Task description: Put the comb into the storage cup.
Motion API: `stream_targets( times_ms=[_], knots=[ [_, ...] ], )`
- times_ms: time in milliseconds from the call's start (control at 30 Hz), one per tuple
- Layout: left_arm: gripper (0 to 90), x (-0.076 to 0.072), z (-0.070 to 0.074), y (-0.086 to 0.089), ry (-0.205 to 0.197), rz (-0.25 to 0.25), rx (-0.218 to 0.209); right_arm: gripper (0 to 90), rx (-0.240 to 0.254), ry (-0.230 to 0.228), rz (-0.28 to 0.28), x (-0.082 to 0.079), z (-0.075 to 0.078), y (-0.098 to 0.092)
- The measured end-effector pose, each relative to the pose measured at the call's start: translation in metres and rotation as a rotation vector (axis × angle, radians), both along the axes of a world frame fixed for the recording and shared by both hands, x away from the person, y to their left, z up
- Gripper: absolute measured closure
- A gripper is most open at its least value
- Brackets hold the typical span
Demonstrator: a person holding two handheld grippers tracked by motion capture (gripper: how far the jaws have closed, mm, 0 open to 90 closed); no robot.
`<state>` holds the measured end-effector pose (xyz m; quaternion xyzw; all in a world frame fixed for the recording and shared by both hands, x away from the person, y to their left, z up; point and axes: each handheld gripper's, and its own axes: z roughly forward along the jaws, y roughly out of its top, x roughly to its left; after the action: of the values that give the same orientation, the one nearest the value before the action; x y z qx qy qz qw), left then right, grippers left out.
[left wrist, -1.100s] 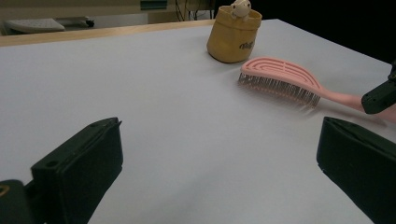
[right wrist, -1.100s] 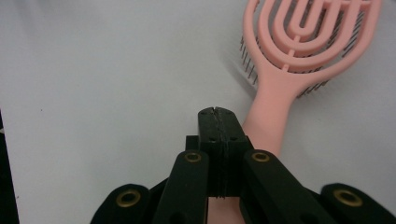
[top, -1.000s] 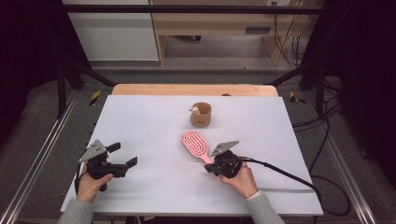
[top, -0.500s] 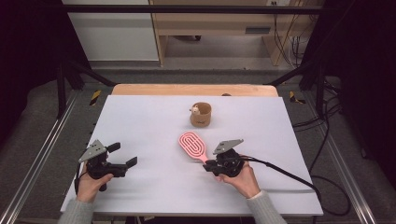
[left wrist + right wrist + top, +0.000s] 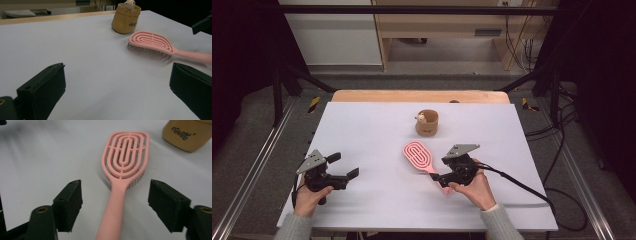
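Observation:
A pink hairbrush (image 5: pixel 417 155) lies bristles down on the white table (image 5: pixel 372 130), its handle pointing at my right gripper (image 5: pixel 437 177). In the right gripper view the handle of the brush (image 5: pixel 126 157) runs between the two pads of that gripper (image 5: pixel 116 187). Its jaws have just been opening, and the pads stand apart from the handle on both sides. My left gripper (image 5: pixel 344 165) rests at the near left, open (image 5: pixel 118 70) with nothing between its jaws. A tan pouch-like cup (image 5: pixel 427 122) with a small toy figure in it stands beyond the brush.
The tan cup (image 5: pixel 125 18) sits just past the brush head (image 5: pixel 150 43). A wooden strip (image 5: pixel 419 96) borders the table's far edge. The right gripper's cable (image 5: pixel 522 187) trails off to the right across the table.
The right gripper's jaws have opened off the brush handle, and the brush now lies free on the table. The left gripper has not moved.

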<state>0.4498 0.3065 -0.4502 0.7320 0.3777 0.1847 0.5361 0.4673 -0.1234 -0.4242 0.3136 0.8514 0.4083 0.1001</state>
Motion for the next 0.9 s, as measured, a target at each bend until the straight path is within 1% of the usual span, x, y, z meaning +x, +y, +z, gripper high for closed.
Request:
stream_targets(
  times_ms=[33,67,100,133,167,233,267,367,433,500,667,700,767,833,900],
  knots=[
    [0.4,0.0,0.0,0.0,0.0,0.0,0.0,24.6,0.0,0.0,0.0,0.0,0.0,0.0],
    [0.4,0.0,0.0,0.0,0.0,0.0,-0.001,21.2,-0.006,0.001,-0.008,0.001,0.001,0.0],
    [0.4,0.0,0.0,0.0,0.001,0.002,0.0,16.4,-0.015,0.003,-0.029,0.002,0.002,-0.001],
    [0.4,0.0,0.0,0.0,0.002,0.002,0.0,16.4,-0.015,0.003,-0.029,0.002,0.002,-0.001],
    [0.4,0.0,0.0,0.0,0.002,0.002,0.0,12.0,-0.02,0.008,-0.042,0.002,0.003,-0.001],
    [0.4,0.0,0.0,0.0,0.002,0.002,0.0,11.1,-0.023,0.01,-0.044,0.003,0.003,-0.001],
    [0.4,0.0,0.0,0.0,0.002,0.001,0.0,7.5,-0.031,0.011,-0.05,0.003,0.003,0.0],
    [0.4,0.0,0.0,0.0,0.003,0.002,0.001,3.2,-0.059,0.019,-0.055,0.004,0.004,0.001],
    [0.4,0.001,-0.001,0.0,0.003,0.001,0.002,2.3,-0.068,0.013,-0.057,0.005,0.005,0.003],
    [0.4,0.0,0.0,0.0,0.003,0.001,0.001,1.3,-0.065,0.019,-0.06,0.006,0.007,0.006],
    [0.5,0.0,0.0,0.0,0.002,0.002,-0.001,0.6,-0.069,0.016,-0.056,0.009,0.008,0.012],
    [0.4,0.001,0.0,0.0,0.003,0.001,0.001,0.6,-0.087,0.024,-0.055,0.011,0.008,0.015],
    [0.5,0.001,-0.001,0.0,0.004,0.001,0.002,0.6,-0.097,0.028,-0.056,0.012,0.007,0.018],
    [0.4,0.001,-0.001,0.0,0.003,0.001,0.001,0.6,-0.104,0.039,-0.051,0.014,0.006,0.021],
    [0.4,0.001,0.0,0.0,0.003,0.001,0.0,0.6,-0.105,0.037,-0.047,0.015,0.005,0.022]
  ],
)
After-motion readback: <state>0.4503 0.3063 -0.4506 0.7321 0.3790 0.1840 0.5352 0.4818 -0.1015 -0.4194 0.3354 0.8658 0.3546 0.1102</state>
